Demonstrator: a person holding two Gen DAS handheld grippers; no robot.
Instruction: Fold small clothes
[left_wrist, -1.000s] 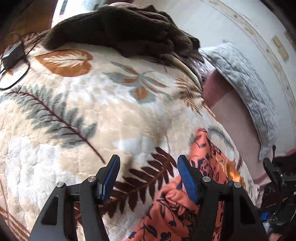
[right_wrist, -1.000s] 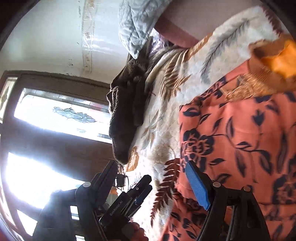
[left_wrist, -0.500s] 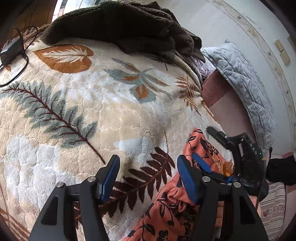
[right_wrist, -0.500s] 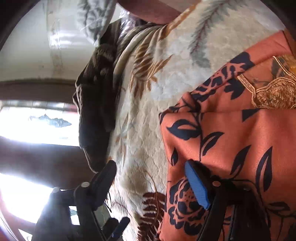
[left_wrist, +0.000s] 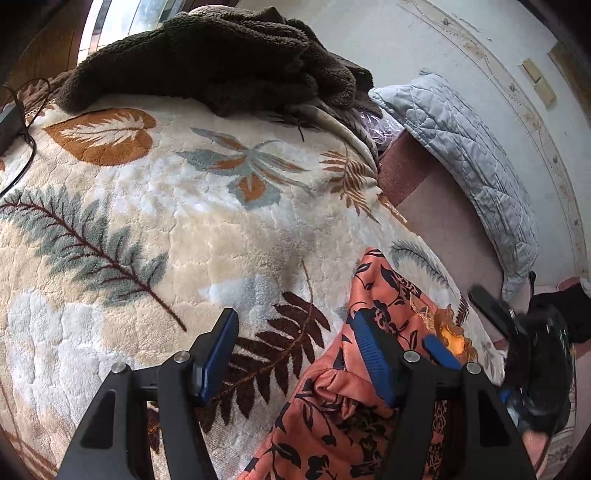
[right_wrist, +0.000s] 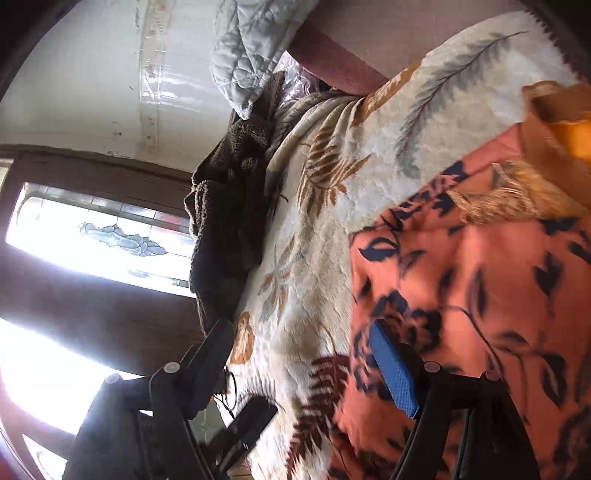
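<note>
Bed w/ leaf-print blanket (left_wrist: 229, 229); on it: orange floral garment (left_wrist: 332, 417) near edge, dark fleece (left_wrist: 221, 62) far end.

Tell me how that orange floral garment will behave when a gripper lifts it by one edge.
The orange floral garment is probably floppy: it lies bunched in soft folds beside the left gripper. It likely drapes and sags from any pinch rather than holding shape. The plush leaf-print blanket beneath may drag on it, so pushing would probably wrinkle it more than slide it.

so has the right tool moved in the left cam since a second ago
Yes. The right tool was at the frame's right edge, beyond the orange garment; now it reaches in over the garment's gold patch, jaws open.
</note>
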